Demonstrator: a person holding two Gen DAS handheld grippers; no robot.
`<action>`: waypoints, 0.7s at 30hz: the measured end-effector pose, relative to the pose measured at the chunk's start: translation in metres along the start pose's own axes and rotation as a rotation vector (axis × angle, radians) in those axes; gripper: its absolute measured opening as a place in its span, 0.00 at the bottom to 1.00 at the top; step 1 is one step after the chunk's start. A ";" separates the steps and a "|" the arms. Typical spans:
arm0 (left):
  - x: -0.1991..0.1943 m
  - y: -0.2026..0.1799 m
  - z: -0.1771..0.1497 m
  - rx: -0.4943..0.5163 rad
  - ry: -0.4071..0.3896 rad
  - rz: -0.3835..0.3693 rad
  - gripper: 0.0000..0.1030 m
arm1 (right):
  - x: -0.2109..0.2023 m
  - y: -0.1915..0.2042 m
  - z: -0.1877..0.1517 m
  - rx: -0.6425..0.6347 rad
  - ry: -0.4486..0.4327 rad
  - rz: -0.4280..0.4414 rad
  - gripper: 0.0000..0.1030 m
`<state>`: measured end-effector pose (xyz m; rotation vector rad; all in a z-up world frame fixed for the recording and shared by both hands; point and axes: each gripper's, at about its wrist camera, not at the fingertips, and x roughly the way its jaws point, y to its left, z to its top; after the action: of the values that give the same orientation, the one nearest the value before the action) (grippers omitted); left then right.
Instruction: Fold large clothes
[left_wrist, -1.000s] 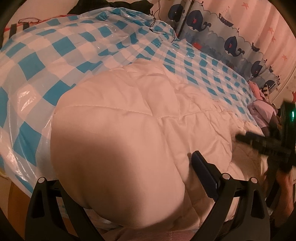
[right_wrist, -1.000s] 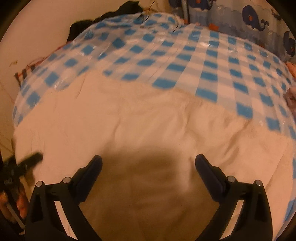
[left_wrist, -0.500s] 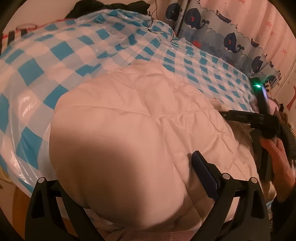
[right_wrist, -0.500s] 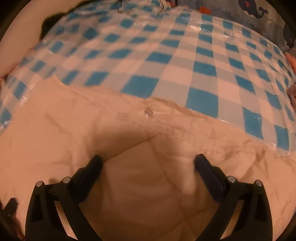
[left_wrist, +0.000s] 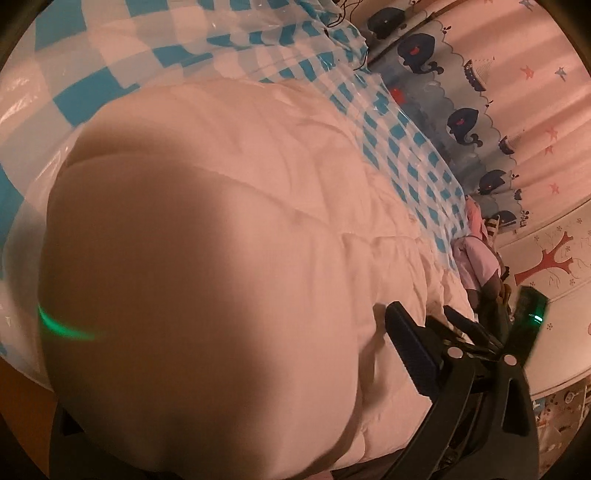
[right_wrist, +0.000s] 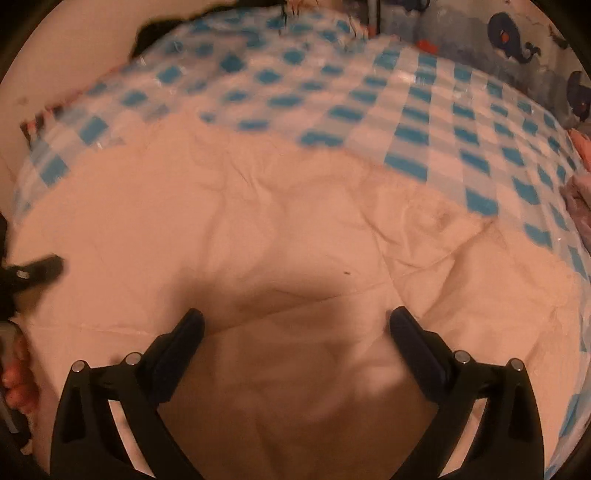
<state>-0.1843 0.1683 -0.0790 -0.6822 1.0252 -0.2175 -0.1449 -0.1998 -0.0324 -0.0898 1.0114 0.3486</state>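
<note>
A large cream quilted padded garment (left_wrist: 258, 206) lies spread over the blue-and-white checked plastic cover (left_wrist: 110, 66). In the left wrist view a puffed bulge of it fills the space between my left gripper's fingers; only the right finger (left_wrist: 413, 354) shows, the left one is hidden under the fabric. In the right wrist view the garment (right_wrist: 280, 229) fills the lower half. My right gripper (right_wrist: 295, 325) is open wide and empty, just above the fabric. The left gripper's tip (right_wrist: 40, 269) shows at that view's left edge. The right gripper's body with a green light (left_wrist: 532, 317) shows beyond my left finger.
A whale-print curtain (left_wrist: 461, 122) hangs behind the far side. Pink clothes (left_wrist: 476, 254) lie at the cover's right end. Dark clothing (right_wrist: 155, 29) sits at the far left corner. A wall with a red tree sticker (left_wrist: 550, 258) is on the right.
My left gripper has tilted and pushed closer into the garment's bulge. My right gripper has pulled back from the garment's far edge, showing more of the fabric and cover.
</note>
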 end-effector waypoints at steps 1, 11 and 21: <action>0.001 0.001 0.001 -0.009 0.004 -0.001 0.91 | -0.005 0.003 -0.002 -0.005 -0.007 -0.004 0.94; -0.007 0.004 0.009 -0.048 -0.004 -0.007 0.59 | -0.010 0.013 -0.026 -0.030 0.004 -0.027 0.94; -0.041 -0.120 -0.004 0.383 -0.164 0.059 0.35 | 0.014 0.016 -0.039 -0.045 0.058 -0.063 0.95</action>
<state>-0.1923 0.0930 0.0227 -0.3157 0.8146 -0.2924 -0.1754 -0.1900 -0.0637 -0.1729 1.0562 0.3129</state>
